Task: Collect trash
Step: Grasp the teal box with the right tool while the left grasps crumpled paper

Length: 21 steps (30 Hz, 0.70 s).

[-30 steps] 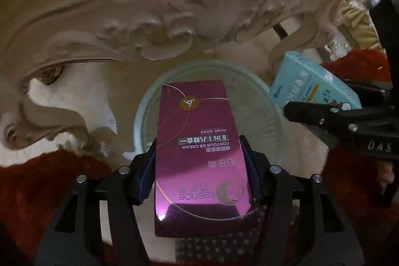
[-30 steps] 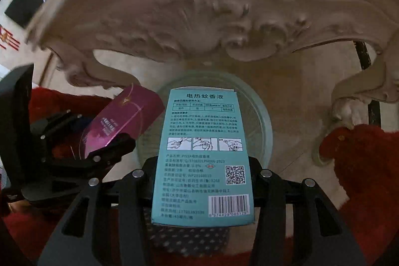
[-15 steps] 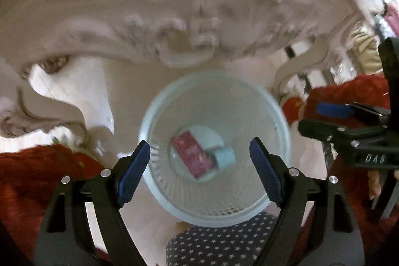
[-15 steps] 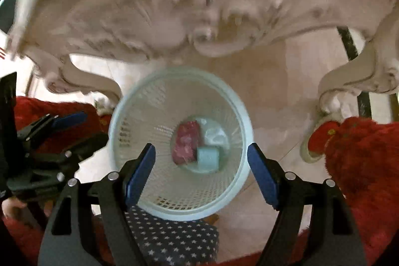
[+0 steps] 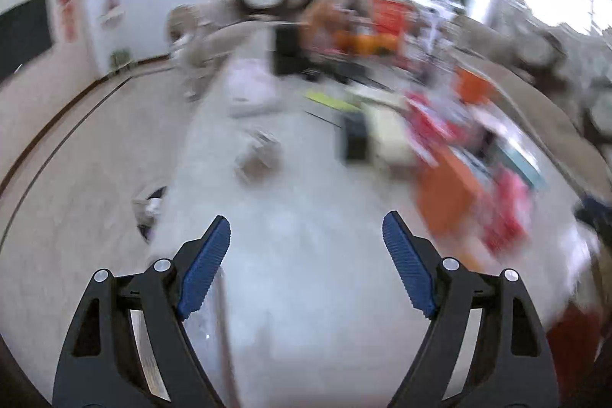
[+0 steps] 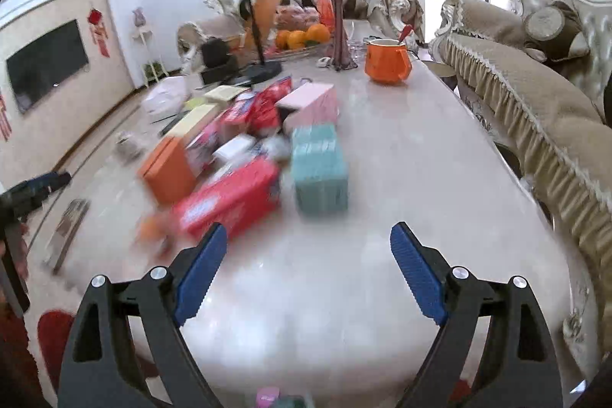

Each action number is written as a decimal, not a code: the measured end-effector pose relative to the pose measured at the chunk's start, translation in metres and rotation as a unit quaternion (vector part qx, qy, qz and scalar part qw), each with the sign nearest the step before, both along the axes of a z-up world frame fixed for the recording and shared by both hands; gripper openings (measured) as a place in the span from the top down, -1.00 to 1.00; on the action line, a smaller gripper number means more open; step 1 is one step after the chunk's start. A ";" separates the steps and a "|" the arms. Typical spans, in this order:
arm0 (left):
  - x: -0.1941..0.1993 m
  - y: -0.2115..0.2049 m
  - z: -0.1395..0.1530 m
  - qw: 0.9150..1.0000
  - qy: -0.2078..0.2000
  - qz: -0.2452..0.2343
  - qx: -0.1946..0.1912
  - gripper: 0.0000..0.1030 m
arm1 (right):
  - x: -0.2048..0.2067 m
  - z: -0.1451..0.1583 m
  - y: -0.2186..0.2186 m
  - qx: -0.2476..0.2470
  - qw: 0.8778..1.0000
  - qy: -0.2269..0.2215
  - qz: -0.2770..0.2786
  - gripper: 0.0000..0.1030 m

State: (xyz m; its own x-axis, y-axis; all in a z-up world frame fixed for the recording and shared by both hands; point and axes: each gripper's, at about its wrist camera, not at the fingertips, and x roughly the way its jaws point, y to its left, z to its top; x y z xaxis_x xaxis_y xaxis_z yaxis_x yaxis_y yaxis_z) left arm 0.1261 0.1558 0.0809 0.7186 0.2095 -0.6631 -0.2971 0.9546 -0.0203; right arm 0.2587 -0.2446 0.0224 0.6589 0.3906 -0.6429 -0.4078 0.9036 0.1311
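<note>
My left gripper (image 5: 306, 217) stands open and empty above the near end of the pale marble table (image 5: 306, 178); this view is badly blurred. An orange box (image 5: 447, 194) and a red-pink box (image 5: 505, 209) lie to its right. My right gripper (image 6: 309, 226) hangs over the same table (image 6: 420, 159), its jaws opening with nothing between them. Just beyond its fingertips lie a red box (image 6: 229, 197) and a teal box (image 6: 319, 174). Farther off are an orange box (image 6: 168, 169), a pink box (image 6: 310, 104) and several more packets.
An orange mug (image 6: 386, 64), a vase of roses (image 6: 342, 25), a bowl of oranges (image 6: 302, 37) and a black stand (image 6: 256, 25) fill the table's far end. A fringed sofa (image 6: 535, 109) runs along the right. Red rug (image 6: 53, 335) lies lower left.
Both grippers opened and dropped the purple box and the teal box into the white basket under the table. Both then rose above the tabletop and tilted up.
</note>
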 end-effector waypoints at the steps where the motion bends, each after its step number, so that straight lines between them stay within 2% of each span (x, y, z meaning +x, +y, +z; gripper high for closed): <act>1: 0.020 0.015 0.000 1.000 0.005 0.018 -0.002 -0.55 | 0.017 -0.002 0.008 -0.010 1.000 0.004 -0.001 -0.61; 2: 0.039 0.027 -0.002 0.999 0.012 0.035 0.003 -0.55 | 0.038 -0.003 0.016 -0.020 1.000 0.009 -0.003 -0.61; 5: 0.085 0.039 -0.011 0.998 0.038 0.042 0.013 -0.55 | 0.075 -0.012 0.028 -0.048 0.998 0.033 0.004 -0.61; 8: 0.124 0.049 -0.026 0.997 0.065 0.030 -0.007 -0.55 | 0.099 -0.024 0.037 -0.078 0.995 0.064 0.015 -0.61; 10: 0.144 0.055 -0.040 0.996 0.088 0.036 -0.003 -0.55 | 0.104 -0.032 0.042 -0.095 0.992 0.079 0.021 -0.61; 14: 0.160 0.067 -0.067 0.988 0.142 0.065 0.013 -0.55 | 0.122 -0.044 0.044 -0.114 0.988 0.102 0.024 -0.61; 17: 0.170 0.071 -0.083 0.983 0.166 0.070 0.024 -0.55 | 0.129 -0.050 0.042 -0.116 0.987 0.113 0.016 -0.59; 18: 0.168 0.071 -0.083 0.985 0.154 0.068 0.022 -0.55 | 0.130 -0.052 0.039 -0.104 0.987 0.120 0.014 -0.54; 19: 0.166 0.073 -0.081 0.987 0.148 0.064 0.016 -0.52 | 0.131 -0.053 0.037 -0.097 0.987 0.124 0.012 -0.30; 20: 0.165 0.073 -0.081 0.987 0.147 0.061 0.010 -0.41 | 0.131 -0.053 0.036 -0.090 0.988 0.127 0.012 -0.18; 21: 0.163 0.073 -0.081 0.988 0.142 0.053 -0.002 -0.16 | 0.129 -0.051 0.033 -0.088 0.988 0.124 0.008 0.12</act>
State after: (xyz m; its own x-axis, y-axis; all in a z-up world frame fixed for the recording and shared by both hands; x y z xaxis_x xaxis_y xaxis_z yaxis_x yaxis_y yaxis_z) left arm 0.2892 0.2287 -0.0001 0.4779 0.2712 -0.8355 -0.3906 0.9175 0.0744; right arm 0.3874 -0.2117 -0.0285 0.4675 0.2677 -0.8425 -0.3982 0.9147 0.0697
